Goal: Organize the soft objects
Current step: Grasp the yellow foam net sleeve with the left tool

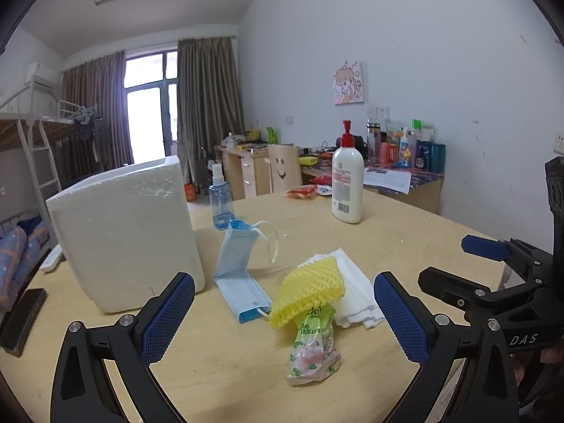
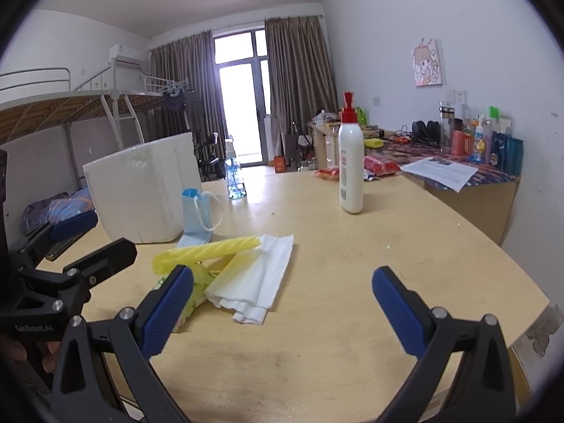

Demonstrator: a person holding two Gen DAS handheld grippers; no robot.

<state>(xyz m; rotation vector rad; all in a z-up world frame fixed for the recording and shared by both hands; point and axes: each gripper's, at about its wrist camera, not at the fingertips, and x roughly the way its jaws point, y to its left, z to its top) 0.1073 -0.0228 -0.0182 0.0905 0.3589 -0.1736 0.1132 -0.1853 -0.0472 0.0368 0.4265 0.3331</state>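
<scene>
Soft items [image 1: 306, 289] lie between wide left tongs [image 1: 283, 320]; right tongs [image 2: 282, 312] wide, marked "DAS".

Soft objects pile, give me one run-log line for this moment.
left tool: open, empty | right tool: open, empty | yellow foam net on tissue pack and white tissue | face mask against foam box

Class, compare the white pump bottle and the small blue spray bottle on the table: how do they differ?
The pump bottle is opaque white with a red pump; the spray bottle is clear blue with a white nozzle. The pump bottle looks taller and wider. Both stand upright on the table.
</scene>
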